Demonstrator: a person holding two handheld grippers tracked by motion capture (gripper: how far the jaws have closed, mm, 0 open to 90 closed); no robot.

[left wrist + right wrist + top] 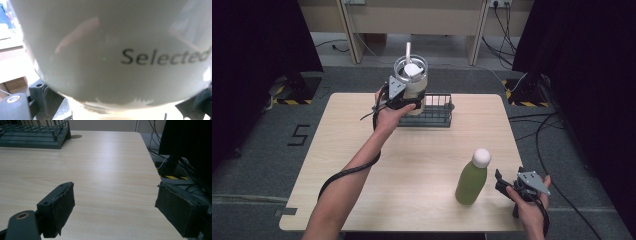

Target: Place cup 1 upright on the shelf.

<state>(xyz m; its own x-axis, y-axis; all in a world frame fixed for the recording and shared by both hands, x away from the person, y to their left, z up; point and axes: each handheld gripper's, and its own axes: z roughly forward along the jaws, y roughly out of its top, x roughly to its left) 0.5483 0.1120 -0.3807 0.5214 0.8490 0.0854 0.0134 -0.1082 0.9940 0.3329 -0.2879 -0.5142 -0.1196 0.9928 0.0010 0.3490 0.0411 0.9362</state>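
While the left hand-held gripper (404, 102) grips the cup (412, 82) above the rack (437, 116), the right hand-held gripper (507, 186) waits open, empty, beside the bottle (472, 179); next, probably lowering the cup squarely into the rack.

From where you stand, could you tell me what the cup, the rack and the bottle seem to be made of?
The cup looks like clear glossy plastic: its see-through wall catches reflections. The rack appears to be dark matte-coated wire, going by its thin bars. The green bottle has a dull, even finish, perhaps coated metal or plastic, under a smooth white cap.
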